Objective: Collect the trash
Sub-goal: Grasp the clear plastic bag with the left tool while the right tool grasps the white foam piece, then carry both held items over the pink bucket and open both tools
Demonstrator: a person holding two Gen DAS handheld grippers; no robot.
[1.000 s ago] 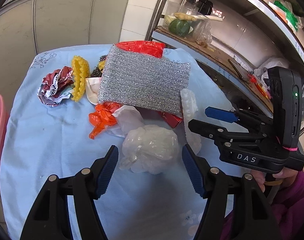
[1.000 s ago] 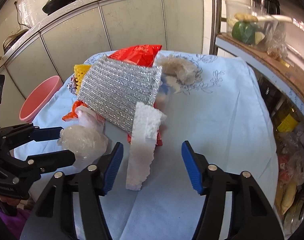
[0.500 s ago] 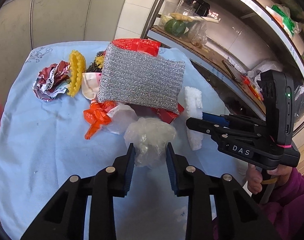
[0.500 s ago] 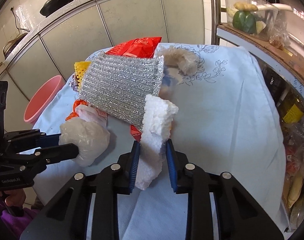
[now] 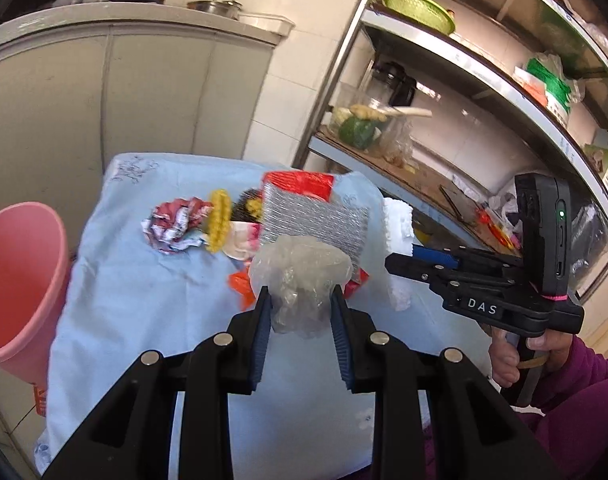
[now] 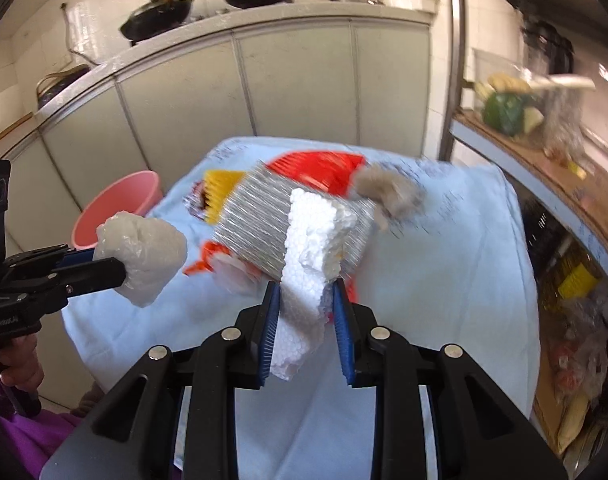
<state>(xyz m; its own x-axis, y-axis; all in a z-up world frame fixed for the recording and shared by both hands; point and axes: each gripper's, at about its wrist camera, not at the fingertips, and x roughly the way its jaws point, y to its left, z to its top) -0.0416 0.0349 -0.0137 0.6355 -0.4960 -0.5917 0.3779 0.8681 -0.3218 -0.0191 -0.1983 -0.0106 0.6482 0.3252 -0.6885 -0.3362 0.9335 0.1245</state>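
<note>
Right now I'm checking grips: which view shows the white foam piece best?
Right wrist: the white foam piece sits full-length between the jaws, pressed by both pads. The left wrist view shows only its ends behind the right gripper.

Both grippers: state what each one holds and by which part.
Left gripper clamps the crumpled clear plastic wad by its lower part. Right gripper clamps the white foam piece around its lower middle.

Crumpled clear bag (image 5: 300, 276) and foam chunk (image 6: 311, 248) held aloft.

Grippers: two, left gripper (image 5: 300, 304), right gripper (image 6: 305, 300)
Clear plastic wad (image 5: 300, 276): one
Styrofoam piece (image 6: 311, 256): one
Silver scouring pad (image 5: 315, 222): one
Pink bin (image 5: 20, 280): one
</note>
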